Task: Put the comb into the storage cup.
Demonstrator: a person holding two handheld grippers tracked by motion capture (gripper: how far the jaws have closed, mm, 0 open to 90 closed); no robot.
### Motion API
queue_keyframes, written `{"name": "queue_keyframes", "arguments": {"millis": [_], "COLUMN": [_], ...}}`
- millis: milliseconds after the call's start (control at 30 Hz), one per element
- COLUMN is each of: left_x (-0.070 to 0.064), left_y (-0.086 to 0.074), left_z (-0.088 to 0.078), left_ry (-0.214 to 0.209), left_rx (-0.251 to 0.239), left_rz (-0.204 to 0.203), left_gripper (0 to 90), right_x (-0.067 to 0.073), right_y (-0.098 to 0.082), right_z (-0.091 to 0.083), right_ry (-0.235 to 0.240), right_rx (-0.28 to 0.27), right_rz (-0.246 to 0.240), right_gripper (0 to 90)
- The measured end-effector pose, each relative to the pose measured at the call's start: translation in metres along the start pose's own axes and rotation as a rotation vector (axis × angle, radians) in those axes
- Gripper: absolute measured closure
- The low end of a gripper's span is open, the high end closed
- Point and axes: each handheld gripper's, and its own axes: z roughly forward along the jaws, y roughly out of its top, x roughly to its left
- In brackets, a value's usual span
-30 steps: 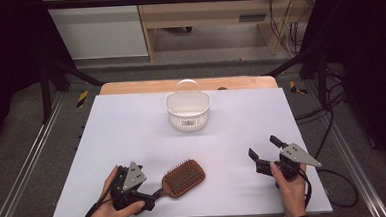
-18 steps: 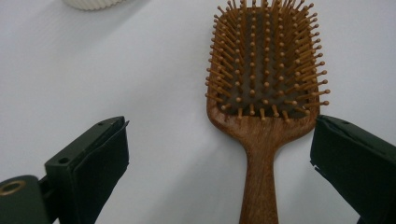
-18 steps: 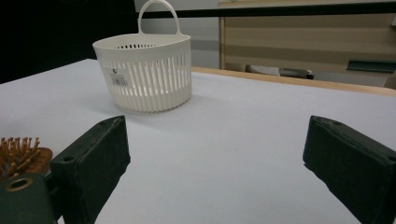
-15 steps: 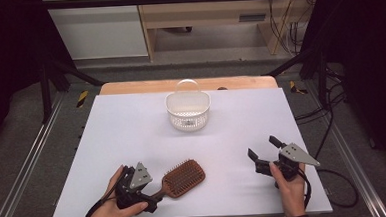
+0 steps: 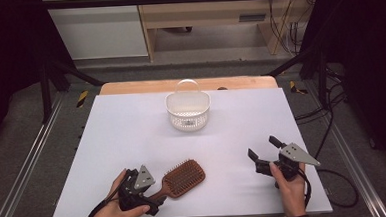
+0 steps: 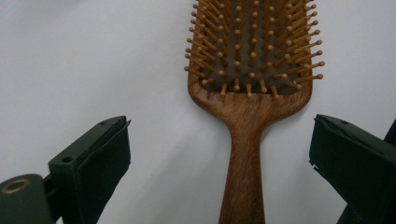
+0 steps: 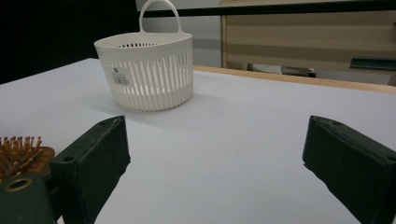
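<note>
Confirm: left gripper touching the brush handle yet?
Apart. Left gripper view: left gripper is open, white table visible between each jaw and the brush handle.

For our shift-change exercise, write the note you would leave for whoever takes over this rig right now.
Left tongs: open, jaws either side of the hairbrush handle, not closed on it.
Right tongs: open, holding nothing, at the table's near right.
Hairbrush lies bristles up near the front edge; white basket stands at the far middle, nothing visible inside.
Done: left tongs lined up.
Left: probably grip the handle and lift.
</note>
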Motion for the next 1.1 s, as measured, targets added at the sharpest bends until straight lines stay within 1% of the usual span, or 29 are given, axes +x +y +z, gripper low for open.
{"name": "queue_keyframes", "arguments": {"millis": [167,300,433,633,733,767,833,867,900,933,967,1067,1100], "left_x": [-0.0005,-0.0037,-0.0044,-0.0027,-0.0031,-0.0030,-0.0017,-0.0009,-0.0004,0.0003,0.0006,0.0008,0.0007], "left_y": [0.0023,0.0055,0.0054,0.0050,0.0043,0.0042,0.0045,0.0050,0.0053,0.0061,0.0066,0.0093,0.0101], "left_z": [0.0055,0.0028,0.0031,0.0041,0.0052,0.0052,0.0055,0.0056,0.0056,0.0057,0.0058,0.0056,0.0056], "left_ry": [-0.002,-0.006,-0.011,-0.010,-0.018,-0.018,-0.017,-0.024,-0.030,-0.038,-0.043,-0.082,-0.091], "left_rx": [0.012,0.010,0.031,0.044,0.069,0.070,0.071,0.077,0.083,0.096,0.104,0.140,0.152], "left_rz": [0.006,0.017,0.024,0.017,0.029,0.030,0.012,0.011,0.014,0.017,0.017,0.010,0.015], "left_gripper": [5.4,5.9,5.6,6.7,7.6,8.6,12.2,13.1,17.7,20.9,22.1,29.8,31.7], "right_x": [-0.0008,0.0006,0.0016,0.0011,0.0013,0.0011,0.0004,0.0003,0.0002,0.0002,0.0003,0.0002,0.0000], "right_y": [0.0010,0.0005,0.0005,0.0007,0.0008,0.0008,0.0008,0.0007,0.0007,0.0007,0.0007,0.0007,0.0007], "right_z": [-0.0006,-0.0004,0.0005,-0.0001,-0.0002,-0.0003,-0.0003,-0.0002,-0.0001,0.0000,0.0001,-0.0002,-0.0002], "right_ry": [-0.001,0.001,0.005,0.004,0.006,0.007,0.006,0.006,0.007,0.008,0.009,0.010,0.010], "right_rx": [-0.009,-0.006,-0.003,-0.005,-0.005,-0.005,-0.004,-0.002,-0.002,-0.001,-0.001,0.000,0.000], "right_rz": [0.002,-0.002,-0.005,0.001,0.000,0.000,0.001,0.003,0.004,0.003,0.003,0.006,0.007], "right_gripper": [7.5,7.4,7.5,7.5,7.6,7.6,7.6,7.6,7.6,7.7,7.7,7.6,7.6]}}
